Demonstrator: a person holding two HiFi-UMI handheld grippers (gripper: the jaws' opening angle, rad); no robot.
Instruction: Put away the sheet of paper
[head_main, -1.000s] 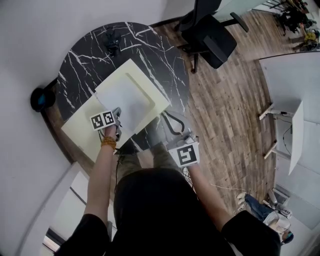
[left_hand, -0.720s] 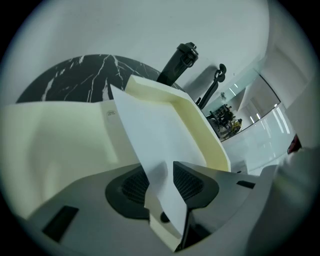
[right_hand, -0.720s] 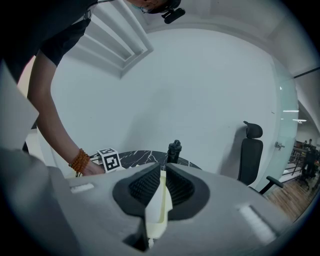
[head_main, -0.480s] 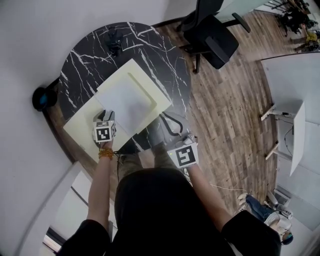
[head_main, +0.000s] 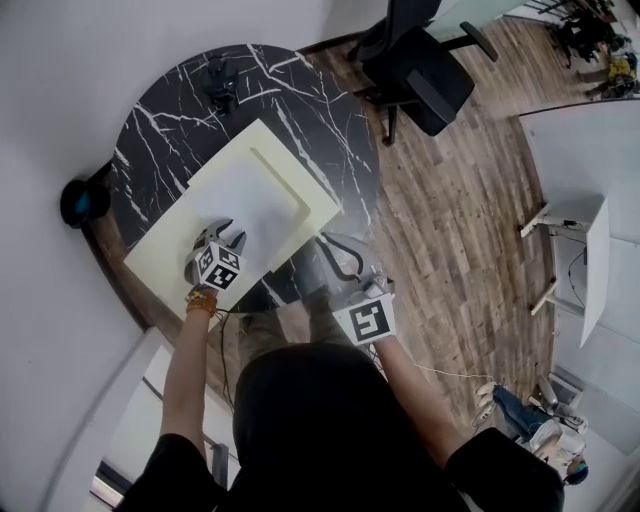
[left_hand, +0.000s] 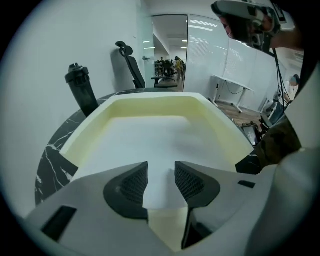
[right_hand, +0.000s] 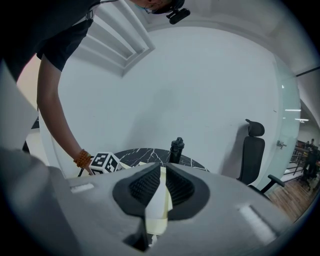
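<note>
Black marble table (head_main: 160, 120): left gripper (left_hand: 161, 172) w/ jaws just opened wide, hanging over near edge of sheet of paper (head_main: 250, 200), not pinching it. Sheet lies flat inside pale yellow folder (head_main: 310, 175); right gripper (right_hand: 161, 187) is clamped on folder's edge.

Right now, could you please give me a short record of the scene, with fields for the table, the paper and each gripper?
table: round, black marble
folder: pale yellow, lying on the table
sheet of paper: white, lying flat on the folder
left gripper: jaws apart, just been opening; over the sheet's near edge, not pressing on it
right gripper: jaws shut on the folder's edge
bottle: black, upright at the table's far edge
</note>
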